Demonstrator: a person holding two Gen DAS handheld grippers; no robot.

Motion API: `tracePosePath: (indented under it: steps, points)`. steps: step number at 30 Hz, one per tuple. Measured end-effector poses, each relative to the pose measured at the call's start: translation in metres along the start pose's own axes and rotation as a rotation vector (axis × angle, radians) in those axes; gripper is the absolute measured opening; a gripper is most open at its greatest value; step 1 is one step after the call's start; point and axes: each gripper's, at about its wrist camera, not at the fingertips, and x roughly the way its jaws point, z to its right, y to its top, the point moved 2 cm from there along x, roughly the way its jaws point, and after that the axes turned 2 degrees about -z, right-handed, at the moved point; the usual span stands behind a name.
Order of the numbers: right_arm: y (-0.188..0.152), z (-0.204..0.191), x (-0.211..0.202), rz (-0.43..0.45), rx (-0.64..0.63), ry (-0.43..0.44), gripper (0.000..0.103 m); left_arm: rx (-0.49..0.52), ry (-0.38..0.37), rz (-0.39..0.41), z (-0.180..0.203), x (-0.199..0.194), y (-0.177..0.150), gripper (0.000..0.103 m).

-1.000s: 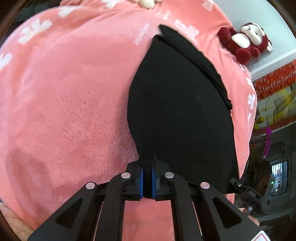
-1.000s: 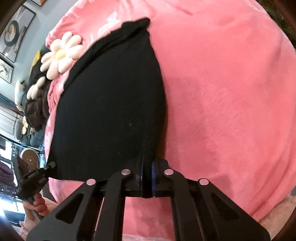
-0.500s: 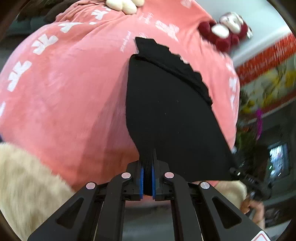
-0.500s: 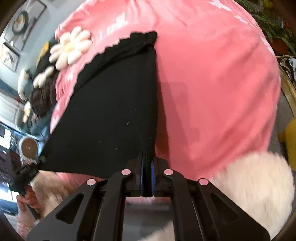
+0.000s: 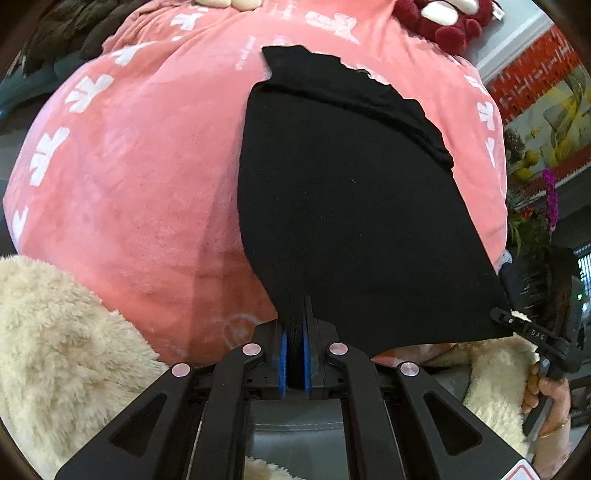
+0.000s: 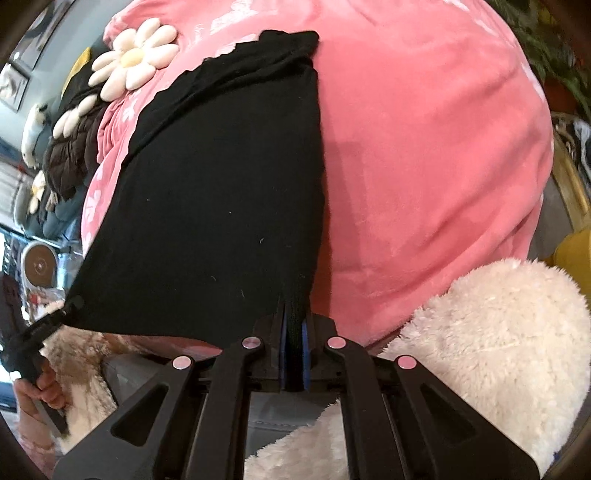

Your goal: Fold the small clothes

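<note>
A black garment [image 5: 354,206] is stretched over a pink plush blanket [image 5: 140,177], its far folded end resting on the blanket. My left gripper [image 5: 294,354] is shut on its near left corner. My right gripper [image 6: 293,354] is shut on its near right corner; the garment [image 6: 221,192] spreads away to the left in that view. The right gripper also shows at the garment's far corner in the left wrist view [image 5: 517,325], and the left gripper in the right wrist view [image 6: 62,314]. The near edge hangs lifted off the blanket, taut between both grippers.
Cream fleece [image 5: 55,332] lies at the blanket's near edge, also in the right wrist view [image 6: 480,362]. A red plush toy [image 5: 450,18] and daisy-shaped cushions [image 6: 133,62] sit at the far side. Dark jackets [image 6: 70,155] lie beyond. Plants [image 5: 535,206] stand at the right.
Both grippers have pulled back toward me and risen, holding the garment's near corners. More of the blanket's near edge and the fleece now show; the garment is stretched longer.
</note>
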Motion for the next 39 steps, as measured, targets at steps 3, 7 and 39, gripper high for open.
tracePosePath:
  steps: [3,7,39]
  points:
    - [0.000,0.005,0.010,-0.029,0.017,-0.004,0.005,-0.020,0.004,-0.021,-0.005,0.008,-0.001,0.004]
    - [0.003,0.009,0.016,-0.048,0.031,-0.007,0.005,-0.074,0.003,-0.057,-0.013,0.018,-0.003,0.004]
    - [0.052,-0.001,-0.042,0.171,0.023,0.136,0.005,0.009,0.010,0.003,0.024,-0.008,0.053,0.004]
